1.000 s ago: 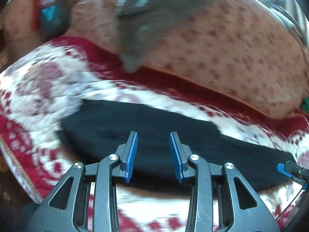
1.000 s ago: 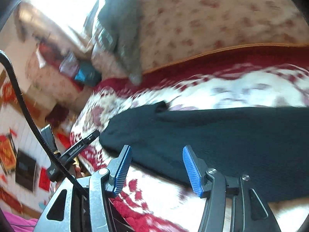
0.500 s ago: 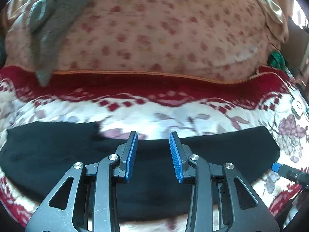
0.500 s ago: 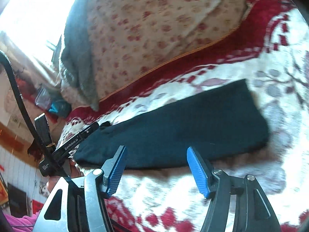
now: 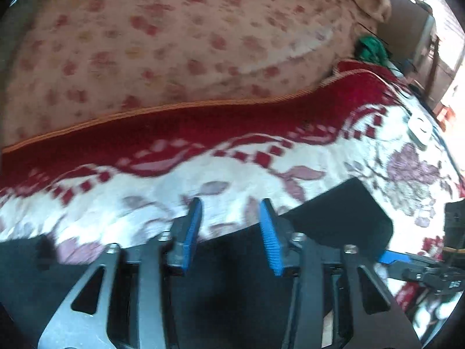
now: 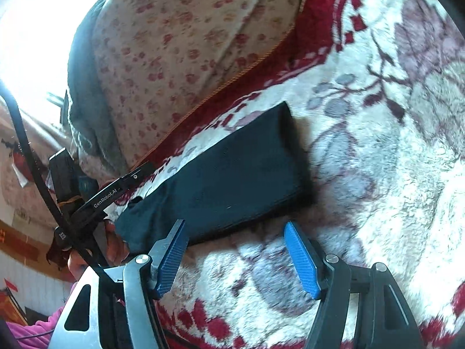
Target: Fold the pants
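While the pants (image 6: 232, 180) lie flat as a long dark strip on the blanket (image 6: 377, 174), we hold both tongs above them with nothing between the blue pads. Our left tongs (image 5: 231, 226) hover over the strip's middle, jaws parted with a clear gap, the pads (image 5: 191, 226) showing against the pale blanket (image 5: 261, 157) just past the far edge of the pants (image 5: 334, 221). From this view the strip runs from the lower left under the tongs to a squared end at the right. Our right tongs (image 6: 237, 258) are spread wider and sit near that squared end, just off the near edge; the left pad (image 6: 171, 261) is close beside the cloth, though we cannot tell whether it touches, and the other pad is over bare blanket. In the right view our left tongs (image 6: 125, 183) reach in from the left edge, over the strip's other part, with a hand (image 6: 113, 241) below them. Behind the blanket's red border rises a cushion (image 6: 180, 58) with small red flowers. A white device (image 5: 420, 129) lies on the blanket at the far right of the left view, and something green (image 5: 372, 49) sits beyond it.
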Motion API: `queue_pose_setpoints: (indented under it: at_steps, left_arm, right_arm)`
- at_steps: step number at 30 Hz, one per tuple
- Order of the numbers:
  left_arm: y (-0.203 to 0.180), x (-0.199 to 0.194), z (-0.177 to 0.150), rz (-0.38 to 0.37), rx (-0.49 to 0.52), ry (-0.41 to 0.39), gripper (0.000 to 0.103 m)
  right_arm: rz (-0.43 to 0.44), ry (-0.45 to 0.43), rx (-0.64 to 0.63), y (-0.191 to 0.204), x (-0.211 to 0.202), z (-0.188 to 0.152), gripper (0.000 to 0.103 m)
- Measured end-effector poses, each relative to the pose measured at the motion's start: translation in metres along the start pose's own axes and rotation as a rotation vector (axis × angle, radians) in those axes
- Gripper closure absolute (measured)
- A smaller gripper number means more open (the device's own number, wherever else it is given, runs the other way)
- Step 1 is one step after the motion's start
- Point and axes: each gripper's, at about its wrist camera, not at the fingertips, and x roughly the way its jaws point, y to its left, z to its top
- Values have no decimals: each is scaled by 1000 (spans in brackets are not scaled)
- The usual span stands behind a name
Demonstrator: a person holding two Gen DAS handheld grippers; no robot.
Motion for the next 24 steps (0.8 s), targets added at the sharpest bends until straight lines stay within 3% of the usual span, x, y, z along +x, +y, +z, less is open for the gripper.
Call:
queue_pose_setpoints:
  at_steps: [9, 14, 15, 19, 21, 24]
  left_arm:
    - [-26, 37, 20, -125, 86, 104, 55]
    - [-37, 61, 21, -170, 148, 211, 55]
    - [-39, 65, 21, -175, 162, 229, 55]
    - [-46, 74, 23, -202, 233, 265, 55]
    - [-49, 75, 27, -229, 262, 272, 55]
    - [-53, 77, 35, -287, 306, 264, 55]
  right_arm:
    - [20, -3, -3, -4, -4, 0, 37]
    - [70, -50, 23, -14, 3, 7, 37]
    - [80, -61, 18, -17, 5, 9, 40]
    - [155, -91, 77, -35, 11, 11, 70]
    - [188, -112, 109, -44, 9, 9, 78]
    - [249, -133, 122, -48, 4, 7, 80]
